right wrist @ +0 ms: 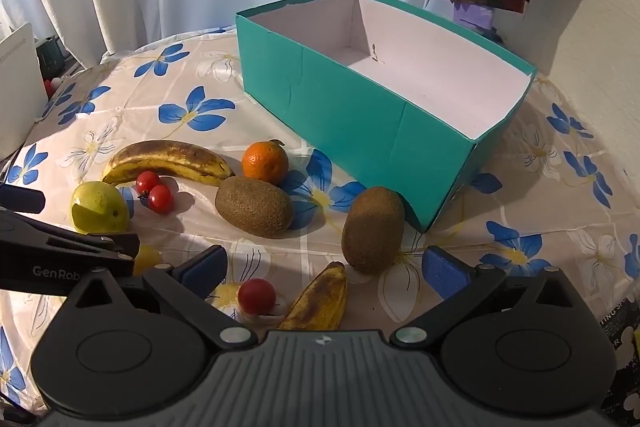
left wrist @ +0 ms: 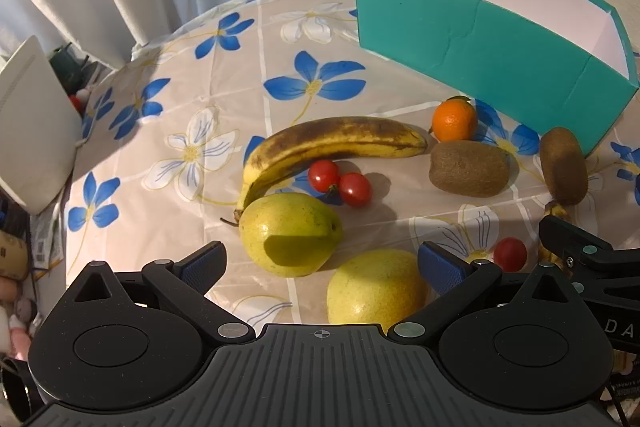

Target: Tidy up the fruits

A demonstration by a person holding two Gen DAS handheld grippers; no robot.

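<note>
Task not begun: teal box [right wrist: 360, 123] empty on bench [right wrist: 560, 211]. Bananas, pears, kiwis, mandarin [right wrist: 265, 162], cherry tomatoes all loose beside it. Left gripper [left wrist: 320, 263], right gripper [right wrist: 324, 267]: fingers spread wide, holding nothing.

Worktop [right wrist: 560, 195] is round-edged, covered with a glossy beige cloth printed with blue and white flowers. Teal box [right wrist: 360, 123], open top, white inside, sits at the far right. In front of it: mandarin [right wrist: 265, 162], two kiwis [right wrist: 254, 206] [right wrist: 373, 229], the right-hand one just beside the box corner. Left of them a spotted banana [right wrist: 168, 159], with two cherry tomatoes [right wrist: 155, 192] touching each other tucked under its curve. Green pear [right wrist: 99, 207] at the banana's stem end. Nearer edge: second pear [left wrist: 376, 291], lone tomato [right wrist: 256, 296], second banana [right wrist: 320, 301].
</note>
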